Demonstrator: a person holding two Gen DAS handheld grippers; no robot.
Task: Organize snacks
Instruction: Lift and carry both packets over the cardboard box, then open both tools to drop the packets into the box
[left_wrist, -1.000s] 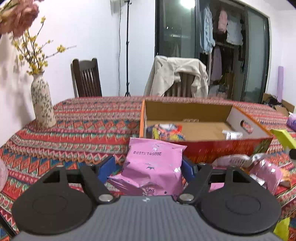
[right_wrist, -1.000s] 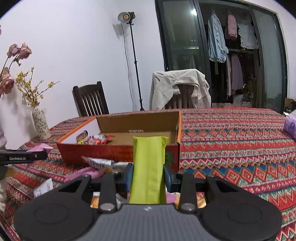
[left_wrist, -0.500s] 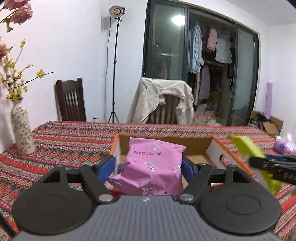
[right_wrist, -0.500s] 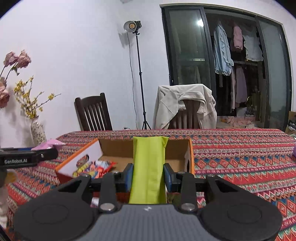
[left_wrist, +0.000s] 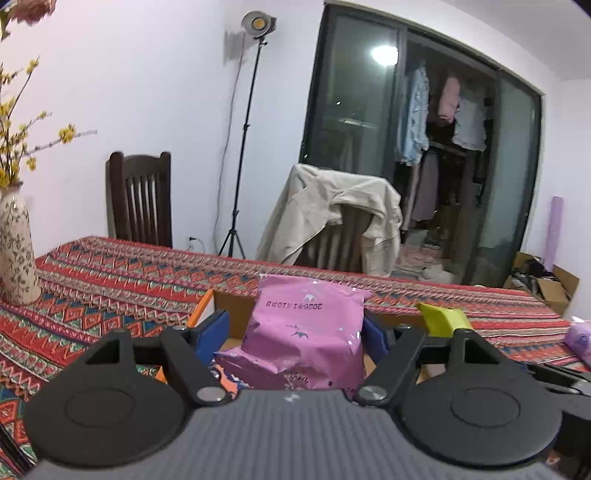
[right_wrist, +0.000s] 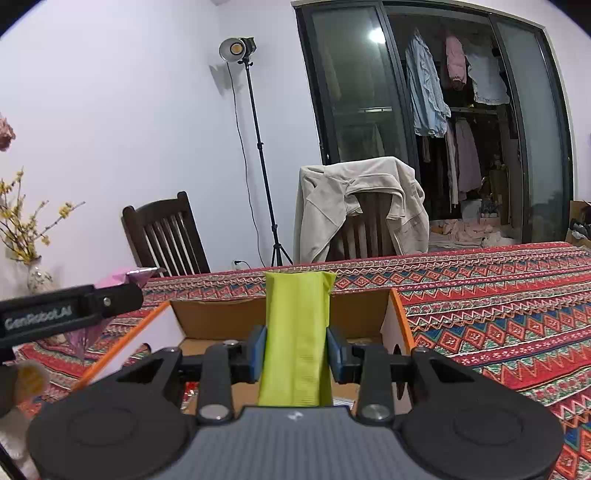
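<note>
Covering table (right_wrist: 498, 295), patterned cloth (red)

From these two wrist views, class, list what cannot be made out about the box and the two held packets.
- Cardboard box floor, right wrist view: mostly hidden by the right tool and its green packet.
- Box contents, left wrist view: covered by the pink packet in the left tool.
- Pink packet's print: mirrored code, too small to read surely.
- Green packet's lower end: hidden behind the tool body.
- Vase, left wrist view: cut off by the left edge.
</note>
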